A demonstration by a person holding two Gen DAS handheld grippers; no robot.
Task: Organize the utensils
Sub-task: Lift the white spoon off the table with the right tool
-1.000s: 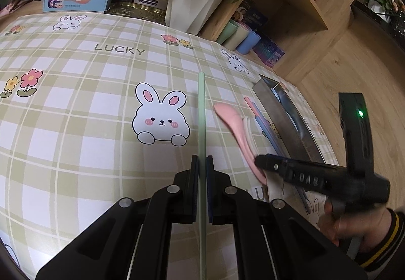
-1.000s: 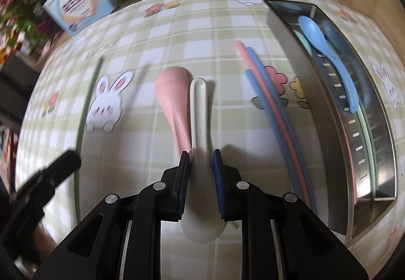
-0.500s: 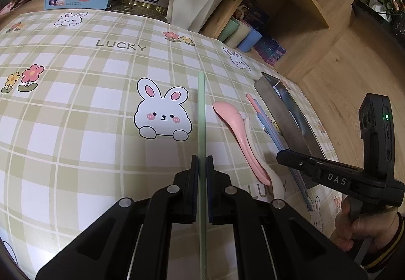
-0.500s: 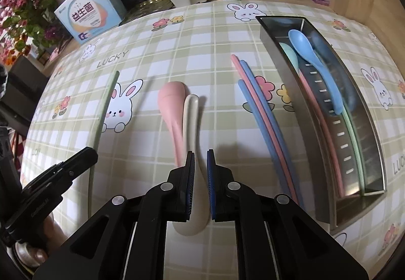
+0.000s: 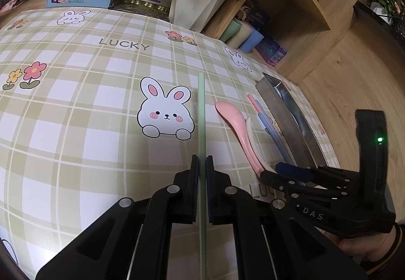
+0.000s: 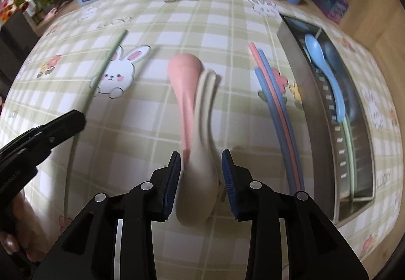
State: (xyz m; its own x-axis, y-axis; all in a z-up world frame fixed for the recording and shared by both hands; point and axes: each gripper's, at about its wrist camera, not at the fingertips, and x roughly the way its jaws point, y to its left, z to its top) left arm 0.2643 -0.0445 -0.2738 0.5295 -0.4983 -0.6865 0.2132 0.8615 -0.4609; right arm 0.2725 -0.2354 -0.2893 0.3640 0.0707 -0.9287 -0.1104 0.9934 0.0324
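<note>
Right wrist view — right tool point(image 6: 201, 173) spread open around the cream plastic spoon point(image 6: 202, 143).
Left tool point(image 5: 201, 168) clenched on the thin green chopstick point(image 5: 201, 108); next — likely closing on the spoon.

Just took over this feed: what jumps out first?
The left tongs pinch a green chopstick beside the printed bunny. The right tongs stand open around a cream spoon touching a pink spoon. At right, a steel tray holds a blue spoon.
</note>
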